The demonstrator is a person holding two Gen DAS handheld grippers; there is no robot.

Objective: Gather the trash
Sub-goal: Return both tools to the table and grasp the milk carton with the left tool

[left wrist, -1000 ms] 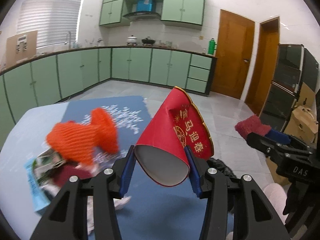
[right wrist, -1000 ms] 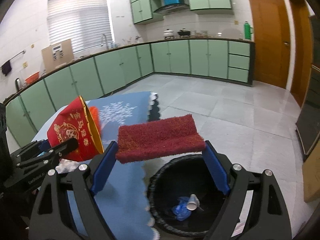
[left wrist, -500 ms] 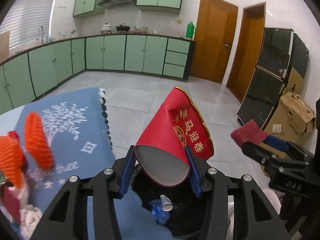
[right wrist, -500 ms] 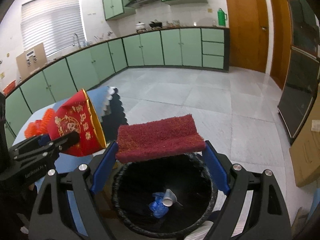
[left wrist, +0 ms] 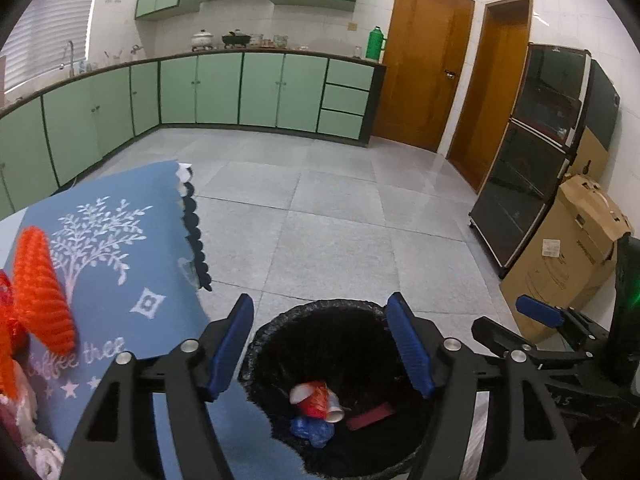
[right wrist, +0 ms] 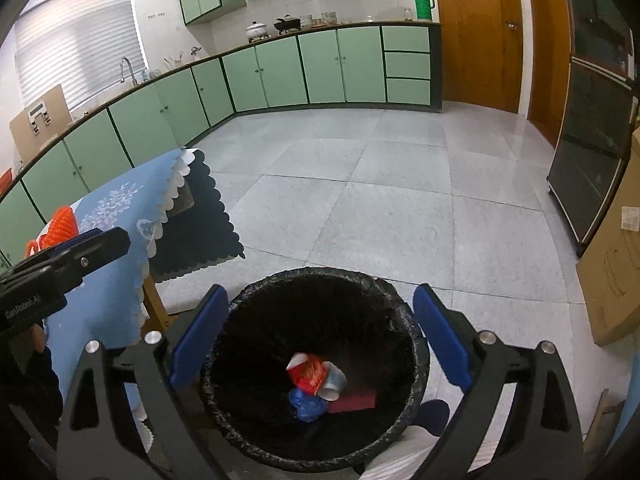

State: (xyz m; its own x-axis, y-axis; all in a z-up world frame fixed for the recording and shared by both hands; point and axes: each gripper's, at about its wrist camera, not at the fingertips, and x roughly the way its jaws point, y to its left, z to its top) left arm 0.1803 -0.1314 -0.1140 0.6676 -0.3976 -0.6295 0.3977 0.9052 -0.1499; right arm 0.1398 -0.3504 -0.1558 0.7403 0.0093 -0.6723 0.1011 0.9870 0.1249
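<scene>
Left wrist view takes in a kitchen with pale green cabinets (left wrist: 260,88) running along the far wall, a grey tiled floor (left wrist: 340,216), two brown wooden doors (left wrist: 424,64) and a dark glass-fronted cabinet (left wrist: 536,152) with a cardboard box (left wrist: 576,256) beside it. To the left of the left gripper (left wrist: 322,350) is the desk, covered by a blue cloth (left wrist: 120,240) with a white tree print and a scalloped edge; an orange net sleeve (left wrist: 38,288) lies on it near the left edge of view.

Both grippers hang over a black-lined trash bin (right wrist: 316,280) standing on the floor just beside the desk. The left gripper has its blue pads spread wide with nothing between them, and the right gripper (right wrist: 320,338) is likewise spread apart and empty. Directly below and between the fingers of each, at the bottom of the bin, lie a red paper cup (right wrist: 306,374), a small white cup (right wrist: 332,386), a crumpled blue wrapper (right wrist: 306,408) and a dark red scouring pad (right wrist: 354,402), all touching one another.
</scene>
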